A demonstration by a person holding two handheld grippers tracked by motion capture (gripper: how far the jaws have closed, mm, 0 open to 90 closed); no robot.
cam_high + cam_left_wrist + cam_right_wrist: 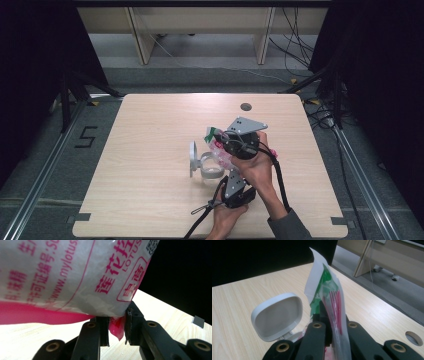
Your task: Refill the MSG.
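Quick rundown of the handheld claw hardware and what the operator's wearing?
Both claws have black bodies. The right claw carries a grey three-cornered plate on top with small dark holes; the left claw has a similar grey plate. Black cables trail back. Jaws are black linkages with brass-coloured pivot pins. A grey sleeve shows on the right arm.

Pale wood-grain worktop (150, 150), rounded corners, dark round cable hole (245, 106) near far edge. White plastic container (211, 167) with hinged lid open rests on worktop, near middle.
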